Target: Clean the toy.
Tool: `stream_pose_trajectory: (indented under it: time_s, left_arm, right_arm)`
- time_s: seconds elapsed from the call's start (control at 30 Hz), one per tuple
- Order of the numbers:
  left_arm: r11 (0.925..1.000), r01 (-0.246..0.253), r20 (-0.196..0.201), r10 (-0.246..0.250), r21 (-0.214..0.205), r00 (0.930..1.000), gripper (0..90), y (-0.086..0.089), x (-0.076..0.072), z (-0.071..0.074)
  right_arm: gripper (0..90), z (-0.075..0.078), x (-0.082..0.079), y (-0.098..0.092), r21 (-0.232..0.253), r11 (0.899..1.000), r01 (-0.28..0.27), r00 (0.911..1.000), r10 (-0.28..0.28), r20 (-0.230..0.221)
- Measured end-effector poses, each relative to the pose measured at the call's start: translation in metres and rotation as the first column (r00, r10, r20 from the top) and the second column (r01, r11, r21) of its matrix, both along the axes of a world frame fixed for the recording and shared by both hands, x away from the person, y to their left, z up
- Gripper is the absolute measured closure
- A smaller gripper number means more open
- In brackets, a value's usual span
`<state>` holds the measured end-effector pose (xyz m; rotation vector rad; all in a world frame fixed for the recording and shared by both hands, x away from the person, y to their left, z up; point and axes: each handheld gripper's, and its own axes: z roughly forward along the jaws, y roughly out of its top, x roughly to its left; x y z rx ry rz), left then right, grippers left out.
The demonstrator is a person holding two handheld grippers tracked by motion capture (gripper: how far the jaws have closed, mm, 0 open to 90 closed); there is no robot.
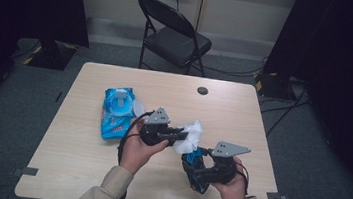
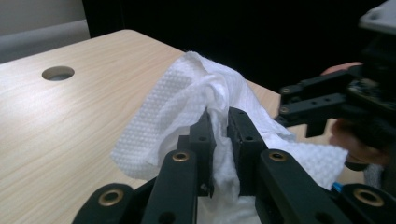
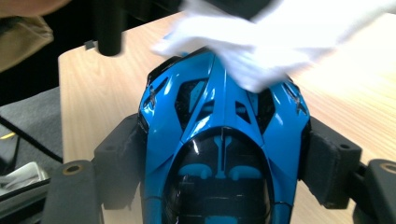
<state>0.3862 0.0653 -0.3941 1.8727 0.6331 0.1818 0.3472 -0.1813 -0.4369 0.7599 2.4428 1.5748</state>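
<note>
White wipe (image 2: 196, 107): pinched between nearly closed jaws of left tool (image 2: 220, 135), laid against the toy's front. Blue toy car (image 3: 224, 140): clamped at its sides by right tool (image 3: 224, 163), held above worktop (image 1: 82, 159).

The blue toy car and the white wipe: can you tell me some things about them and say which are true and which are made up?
1. The left gripper pinches a white wipe. True.
2. The right gripper holds a red toy car. False: the toy car is blue and black.
3. The wipe touches the car's far end. True, in the right gripper view.
4. The blue wipes pack lies on the floor. False: it lies on the table, to the left of the left gripper.
5. A black folding chair stands beyond the table. True.
</note>
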Motion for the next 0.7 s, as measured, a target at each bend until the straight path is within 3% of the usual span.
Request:
stream_pose_trajectory:
  time_s: [0.27, 0.47, 0.7]
  left_arm:
    - [0.9961, 0.066, 0.023, -0.065, -0.058, 0.9976, 80.7, 0.003, -0.019, 0.012]
    - [0.9947, 0.102, 0.004, -0.102, -0.012, 0.9948, 80.7, -0.007, -0.026, -0.001]
    - [0.9955, 0.094, -0.006, -0.094, -0.01, 0.9955, 80.2, -0.011, -0.022, -0.007]
  right_arm:
    - [24.4, -0.001, 0.004, -0.009, -0.005, 0.999, 0.044, 0.999, -0.044, -0.002]
    - [24.4, -0.003, 0.005, -0.009, -0.011, 0.999, 0.05, 0.9988, -0.05, -0.004]
    - [24.5, -0.002, 0.004, -0.008, -0.012, 0.999, 0.042, 0.9991, -0.042, -0.003]
